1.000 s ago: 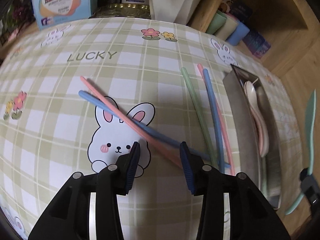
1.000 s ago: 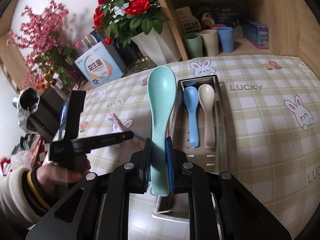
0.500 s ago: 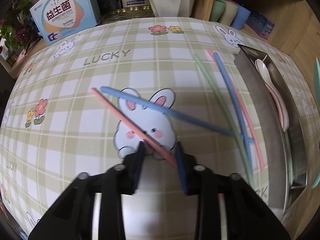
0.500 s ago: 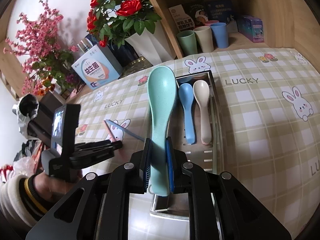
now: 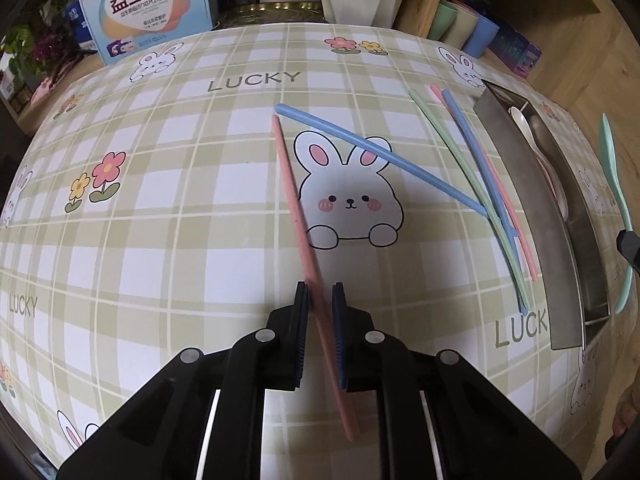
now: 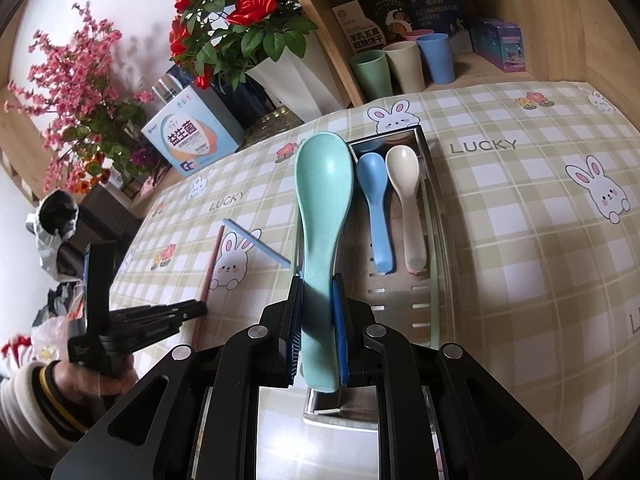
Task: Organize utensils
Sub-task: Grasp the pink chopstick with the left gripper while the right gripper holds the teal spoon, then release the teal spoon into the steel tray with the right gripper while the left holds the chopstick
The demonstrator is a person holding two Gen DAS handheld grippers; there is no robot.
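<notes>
The jaws of my left gripper [image 5: 320, 292] are closing, and a pink chopstick [image 5: 294, 200] runs slantwise between the pads, touching both. The chopstick's far end lies on the tablecloth beside the end of a blue chopstick [image 5: 380, 152]. A green, a blue and a pink chopstick [image 5: 480, 184] lie together along the metal tray [image 5: 532, 184]. My right gripper [image 6: 318, 280] is shut on the handle of a teal spoon [image 6: 322, 184], held above the tray's [image 6: 434, 216] left rim. A blue spoon [image 6: 376, 200] and a cream spoon [image 6: 408, 200] lie inside the tray.
A checked bunny tablecloth [image 5: 180, 240] covers the table. At the back stand a boxed product [image 5: 148, 4], a white vase with red roses [image 6: 296, 80] and three cups [image 6: 404, 64] on a wooden shelf. A person's hand and sleeve [image 6: 60, 392] hold the left gripper.
The left gripper has slid across the table and its jaws have narrowed around the pink chopstick, which has swung away from the blue one. The right gripper and teal spoon stay put.
</notes>
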